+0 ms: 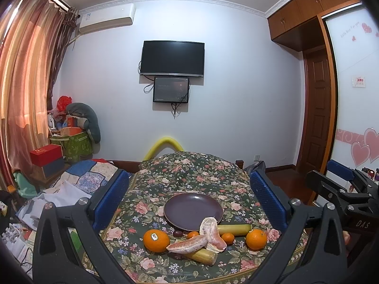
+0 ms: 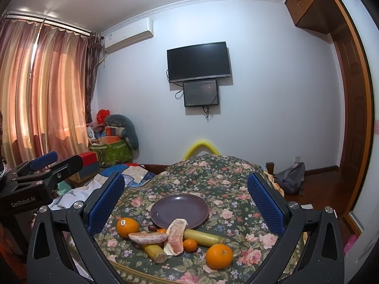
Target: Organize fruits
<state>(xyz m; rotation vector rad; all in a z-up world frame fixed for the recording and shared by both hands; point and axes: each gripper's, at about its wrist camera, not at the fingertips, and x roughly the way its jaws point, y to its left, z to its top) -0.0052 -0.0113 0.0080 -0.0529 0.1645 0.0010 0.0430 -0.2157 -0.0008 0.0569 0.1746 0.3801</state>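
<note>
Nothing looks sorted yet: the dark purple plate [image 1: 193, 209] lies bare on the floral bedspread [image 1: 189, 172], and every fruit sits on the cloth along the plate's near rim, so by my judgement the whole job is still ahead. Toward the bed's left edge is the orange with a sticker [image 1: 156, 240]; toward the right edge is a second orange [image 1: 256, 239]. Between them lie two peeled pomelo segments, one flat [image 1: 187, 247] and one propped upright [image 1: 210, 233], touching each other, with two small tangerines [image 1: 227, 238] tucked beside them and a small dark fruit [image 1: 178, 233] just by the plate rim, too small to name. Two pale yellow-green stalk pieces, perhaps sugarcane, are in the cluster: one [image 1: 233, 229] behind the upright segment, one [image 1: 202, 256] partly under the flat segment. The left tongs [image 1: 189, 196] are spread wide and carry nothing; the right tongs [image 2: 186, 201] are likewise wide apart and hold nothing, both hanging above the near edge of the bed. The fruits crowd and overlap, so the pomelo pieces and the stalk beneath them may shift when a neighbour is lifted. Loose bedding [image 1: 71, 184] is heaped off the bed's left edge, well apart from the work.
</note>
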